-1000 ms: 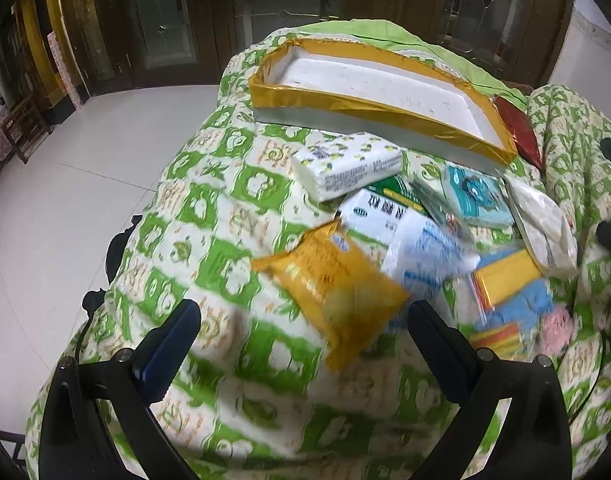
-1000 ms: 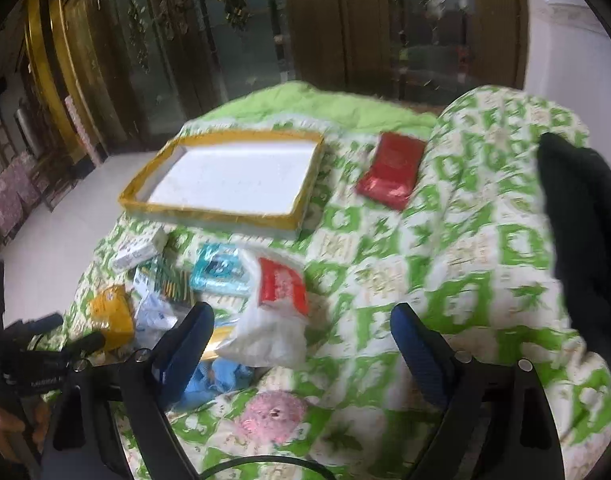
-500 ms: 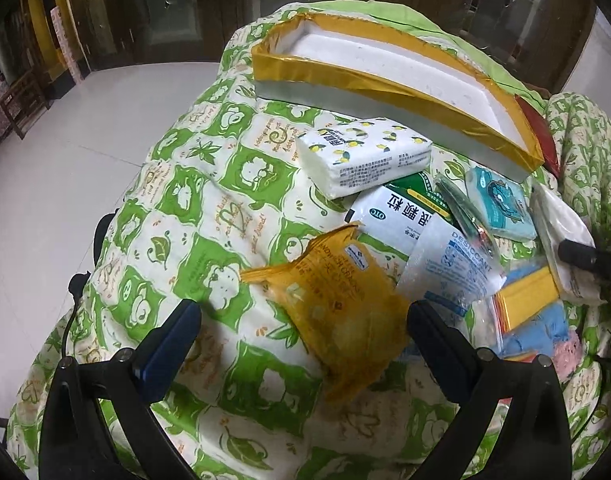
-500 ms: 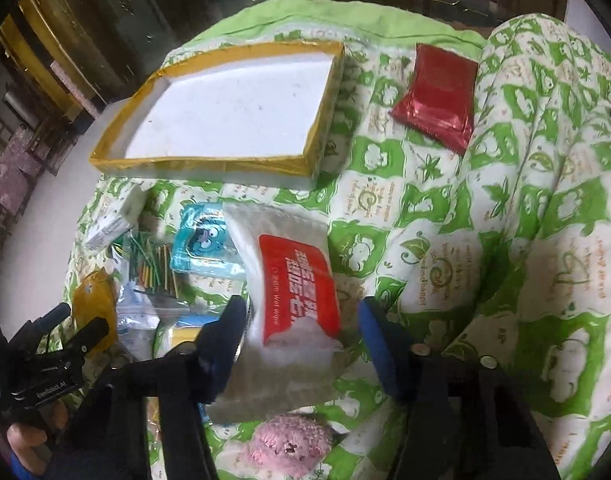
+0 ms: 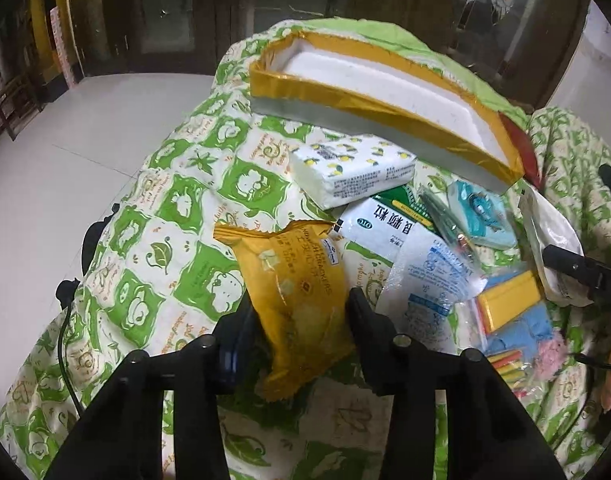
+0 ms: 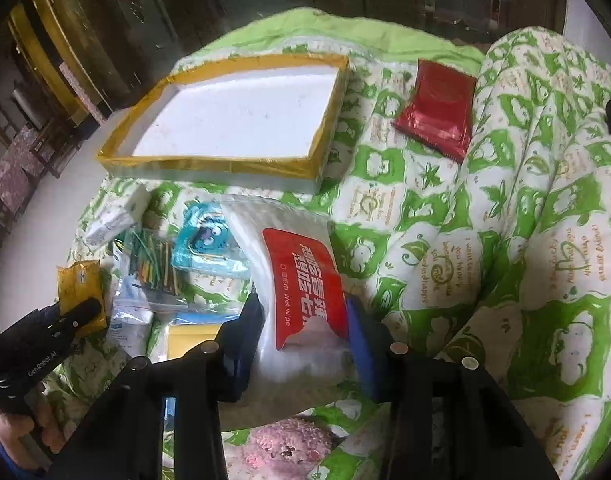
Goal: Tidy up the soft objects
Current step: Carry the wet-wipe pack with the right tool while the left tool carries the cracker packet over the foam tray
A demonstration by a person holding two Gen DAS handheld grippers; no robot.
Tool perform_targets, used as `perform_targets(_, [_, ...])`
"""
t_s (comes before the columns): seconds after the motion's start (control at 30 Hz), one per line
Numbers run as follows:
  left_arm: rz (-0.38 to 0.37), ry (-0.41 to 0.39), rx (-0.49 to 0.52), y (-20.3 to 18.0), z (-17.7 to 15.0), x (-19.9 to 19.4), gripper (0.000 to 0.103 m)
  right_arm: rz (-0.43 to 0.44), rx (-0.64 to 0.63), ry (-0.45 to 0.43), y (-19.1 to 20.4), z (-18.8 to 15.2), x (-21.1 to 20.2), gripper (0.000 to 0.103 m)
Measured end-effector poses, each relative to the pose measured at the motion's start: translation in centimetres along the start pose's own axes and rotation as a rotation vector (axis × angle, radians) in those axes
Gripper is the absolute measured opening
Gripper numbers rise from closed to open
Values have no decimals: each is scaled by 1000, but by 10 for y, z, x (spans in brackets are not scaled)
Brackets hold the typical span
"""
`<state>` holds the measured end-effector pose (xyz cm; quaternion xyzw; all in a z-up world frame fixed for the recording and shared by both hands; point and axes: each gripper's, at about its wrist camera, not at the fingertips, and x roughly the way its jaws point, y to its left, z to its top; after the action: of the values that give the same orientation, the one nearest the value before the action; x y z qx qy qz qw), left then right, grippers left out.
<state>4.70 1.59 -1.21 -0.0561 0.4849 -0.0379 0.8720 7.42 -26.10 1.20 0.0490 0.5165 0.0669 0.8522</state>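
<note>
On the quilt [image 5: 193, 200], a crinkled yellow cracker packet [image 5: 297, 296].

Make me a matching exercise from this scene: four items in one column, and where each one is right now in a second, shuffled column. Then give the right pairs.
Items
1. yellow cracker packet
2. wet wipe pack
3. red packet
4. tissue pack with lemon print

Places
A. lying alone on the quilt, to the right of the tray
B. between the fingers of the left gripper
C. lying just in front of the tray's near wall
D. between the fingers of the right gripper

Pairs: 1-B, 2-D, 3-A, 4-C
</note>
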Motion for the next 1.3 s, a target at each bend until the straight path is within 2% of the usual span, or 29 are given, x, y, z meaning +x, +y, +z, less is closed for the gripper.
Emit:
perform_targets(0.23, [-15,-33,11,-4,3,-17,42,11,-3,-66,2,-1,-17,44])
perform_targets(0.67, [-58,-79,58,-18,24,-47,42,49,-9,-117,11,8,-46,44])
perform_targets(0.97, [-84,-96,61,-21,77,-43,42,45,-24,-139,17,56,-49,44])
perform_targets(1.3, [-96,-81,61,-31,140,-9,42,87,75,-109,8,108,-7,44])
